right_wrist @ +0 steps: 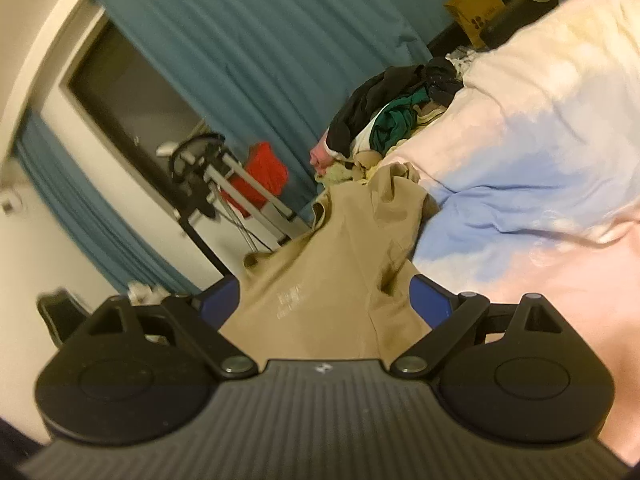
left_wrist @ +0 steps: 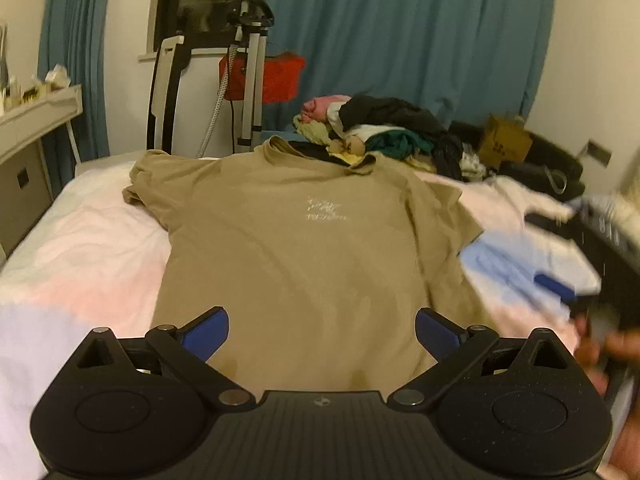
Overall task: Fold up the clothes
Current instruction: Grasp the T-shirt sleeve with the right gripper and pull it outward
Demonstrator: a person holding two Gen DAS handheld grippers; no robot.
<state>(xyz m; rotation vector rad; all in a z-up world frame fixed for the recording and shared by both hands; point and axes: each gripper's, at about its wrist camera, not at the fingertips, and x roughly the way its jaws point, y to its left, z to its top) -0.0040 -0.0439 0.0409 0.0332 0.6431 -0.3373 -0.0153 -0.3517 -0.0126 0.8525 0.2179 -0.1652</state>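
Note:
A tan T-shirt (left_wrist: 300, 248) with a small white chest print lies front up and spread out on the bed, its collar towards the far clothes pile. Its left sleeve is bunched and its right sleeve lies flat. My left gripper (left_wrist: 322, 332) hangs over the shirt's lower hem, open wide, with nothing between its blue pads. My right gripper (right_wrist: 326, 300) is also open wide and rolled to one side at the shirt's right edge, with the T-shirt (right_wrist: 332, 280) showing beyond the fingers. In the left wrist view, one blue pad (left_wrist: 554, 286) of the right gripper shows blurred at the right, beside the right sleeve.
A pale pink and blue bedsheet (left_wrist: 80, 240) covers the bed. A heap of mixed clothes (left_wrist: 384, 128) sits behind the collar. Beyond the bed stand a garment steamer stand (left_wrist: 252, 80), a red bag (left_wrist: 276, 76), teal curtains (left_wrist: 400, 40), a brown paper bag (left_wrist: 504, 140) and a white shelf (left_wrist: 36, 112).

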